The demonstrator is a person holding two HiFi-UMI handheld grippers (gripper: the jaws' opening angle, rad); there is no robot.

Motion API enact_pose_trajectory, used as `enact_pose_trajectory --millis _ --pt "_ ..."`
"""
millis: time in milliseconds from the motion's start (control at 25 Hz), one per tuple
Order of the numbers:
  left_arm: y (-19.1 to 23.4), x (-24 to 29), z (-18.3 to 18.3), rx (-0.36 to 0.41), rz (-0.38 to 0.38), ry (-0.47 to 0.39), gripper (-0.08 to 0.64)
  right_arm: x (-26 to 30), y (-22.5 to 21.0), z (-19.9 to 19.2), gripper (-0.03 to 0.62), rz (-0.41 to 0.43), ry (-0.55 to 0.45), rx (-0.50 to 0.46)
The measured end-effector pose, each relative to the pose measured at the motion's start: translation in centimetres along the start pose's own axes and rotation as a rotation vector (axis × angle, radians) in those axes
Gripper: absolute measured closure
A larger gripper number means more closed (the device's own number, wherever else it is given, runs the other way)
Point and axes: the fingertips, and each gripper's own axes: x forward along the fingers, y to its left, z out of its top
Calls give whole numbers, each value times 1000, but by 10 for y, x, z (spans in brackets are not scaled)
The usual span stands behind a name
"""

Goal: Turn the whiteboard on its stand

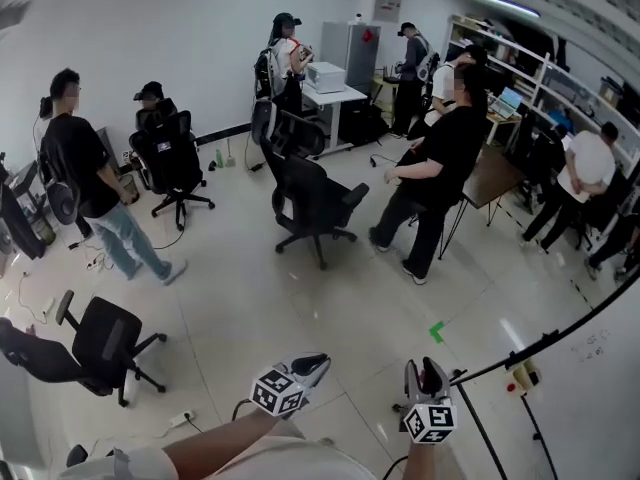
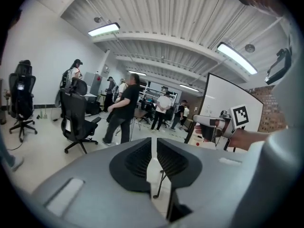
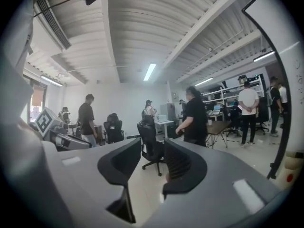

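Whiteboard is seen at the lower right corner of the head view, as a white face with a dark edge. This edge runs slantwise from near the right hand-held gripper up toward the right border. A part of the stand is seen just under this edge. The left hand-held gripper is held further to the left, so the right one is judged the nearer. The board lies to the right of both, and neither is touching it.

In the left gripper view, the jaws of the left hand-held gripper are brought almost together. Only a thin slit is seen between them, and nothing is held in it. They are pointed at the open floor, not at the board. The whiteboard is shown upright at the right, which cannot be read from the head view.

In the right gripper view, the jaws of the right hand-held gripper stand apart, and only the room is seen between them. The whiteboard fills the right border, very near, with its dark edge running from top to bottom. A turn to the right is judged to be needed before this edge can be taken.
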Motion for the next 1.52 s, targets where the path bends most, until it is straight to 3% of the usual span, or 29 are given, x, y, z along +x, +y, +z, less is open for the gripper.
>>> enact_pose_trajectory --millis 240,520,920,1280,1520 --pt "19 32 25 84 -169 67 539 -15 -33 4 448 -229 -43 79" --pt "70 36 56 121 -264 71 541 -39 -28 9 429 -428 -105 136" --pt "96 36 70 173 -480 79 540 -83 9 26 456 -600 -225 203" --pt "94 26 54 180 -621 107 540 -133 48 7 496 -763 -162 153" --pt "97 30 42 188 -636 126 541 -157 62 -14 494 -872 -125 118"
